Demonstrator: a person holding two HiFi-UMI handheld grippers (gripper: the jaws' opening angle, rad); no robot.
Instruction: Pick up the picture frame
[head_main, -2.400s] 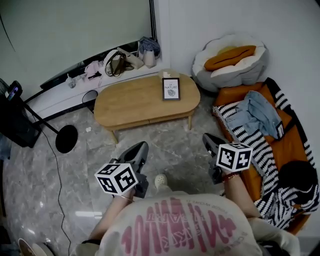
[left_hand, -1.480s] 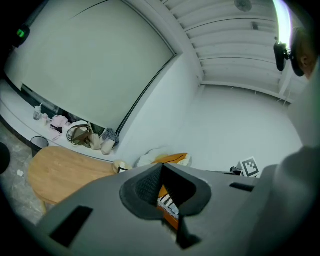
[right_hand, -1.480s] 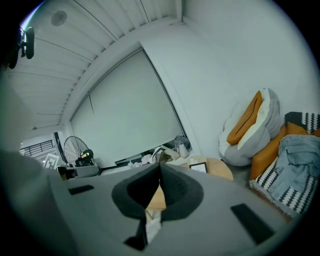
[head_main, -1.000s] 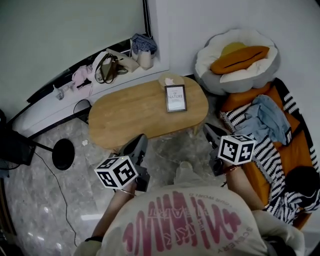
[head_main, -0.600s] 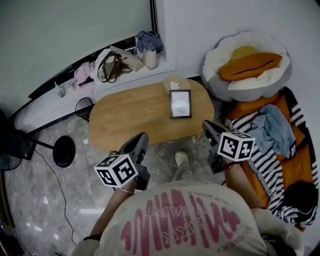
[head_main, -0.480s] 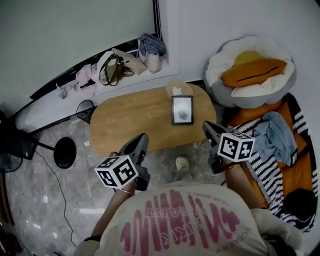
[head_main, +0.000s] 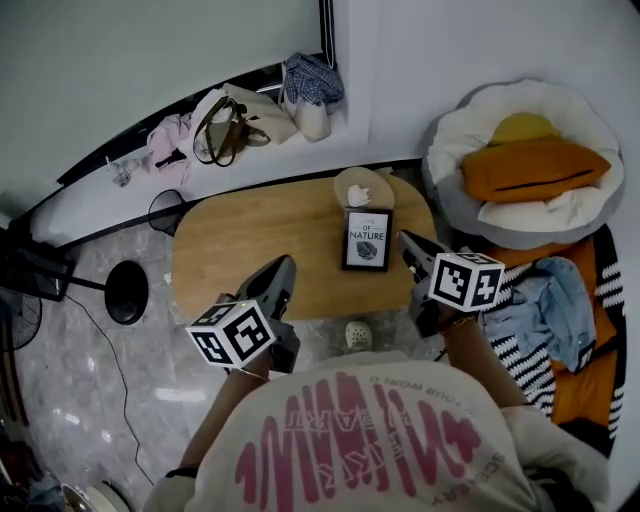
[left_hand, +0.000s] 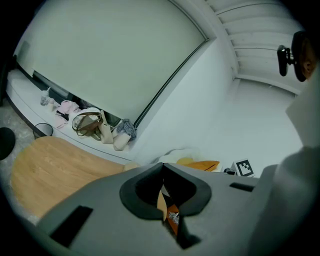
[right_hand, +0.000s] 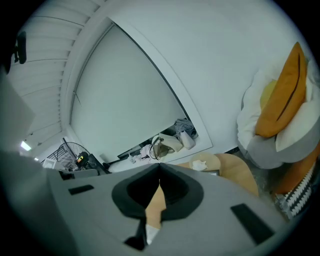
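Oval wood table (head_main: 240, 250) on marble floor (head_main: 90, 380). Picture frame (head_main: 367, 240) at right end, flat or propped unclear. Left gripper (head_main: 284, 264) and right gripper (head_main: 404, 240) jaws closed, empty.

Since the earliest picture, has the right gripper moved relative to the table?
Yes. The right gripper has come forward from over the floor to the table; it now shows over the table's right end, close beside the frame.
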